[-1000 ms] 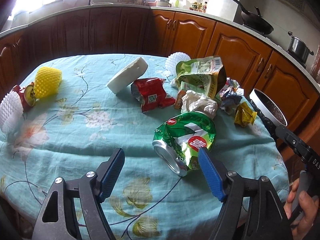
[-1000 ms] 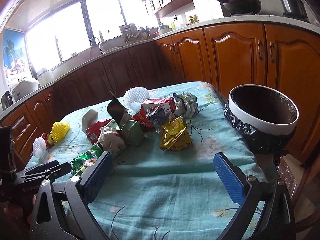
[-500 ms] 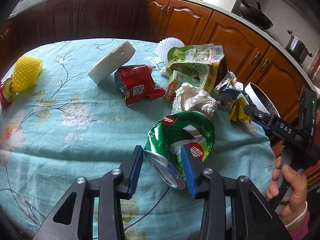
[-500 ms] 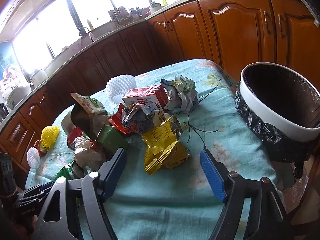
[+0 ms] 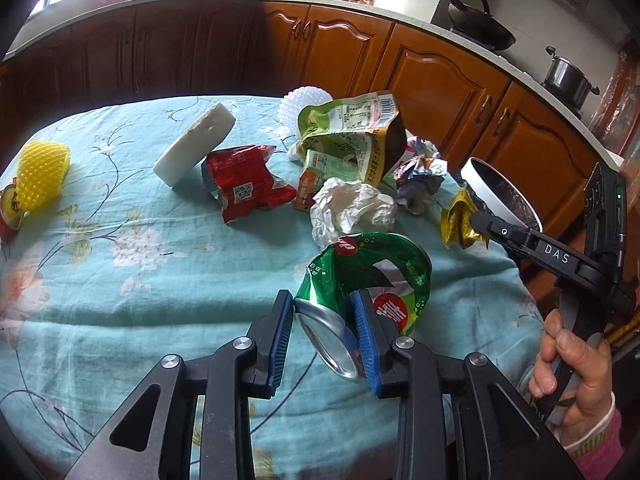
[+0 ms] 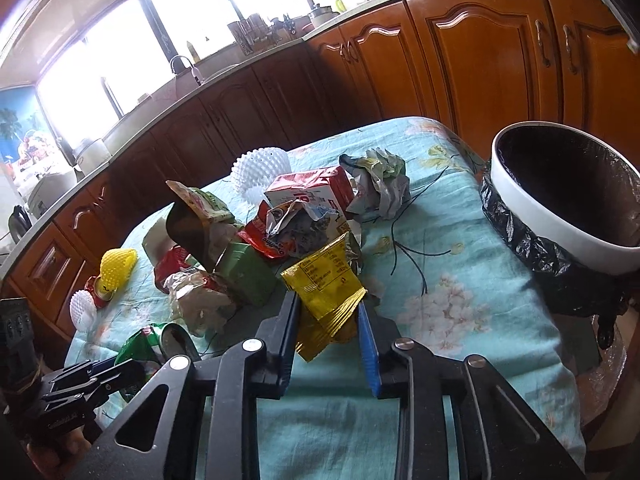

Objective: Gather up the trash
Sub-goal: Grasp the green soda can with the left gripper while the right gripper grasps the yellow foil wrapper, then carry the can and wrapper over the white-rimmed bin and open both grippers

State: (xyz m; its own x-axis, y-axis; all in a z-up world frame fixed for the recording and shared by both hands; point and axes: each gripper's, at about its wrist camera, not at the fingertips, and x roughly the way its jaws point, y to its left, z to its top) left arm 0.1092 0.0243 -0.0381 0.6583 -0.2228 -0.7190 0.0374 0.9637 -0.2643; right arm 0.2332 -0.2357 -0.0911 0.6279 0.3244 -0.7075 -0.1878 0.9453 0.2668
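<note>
Table: round table under a teal flowered cloth (image 5: 120,280), near edge cut off.
Bin: white-rimmed bin with black liner (image 6: 560,216), bottom hidden beyond the table's edge.
Left gripper (image 5: 322,334): closing, blue pads touching crushed green drinks can (image 5: 372,280).
Right gripper (image 6: 328,336): closing around crumpled yellow foil wrapper (image 6: 328,292); contact unclear.

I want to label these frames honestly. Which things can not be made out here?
- Bin contents: right wrist view, its interior is dark.
- Crushed green can underside: left wrist view, hidden by the left gripper, whose jaws are closing on it.
- Yellow wrapper lower part: right wrist view, behind the closing right gripper.
</note>
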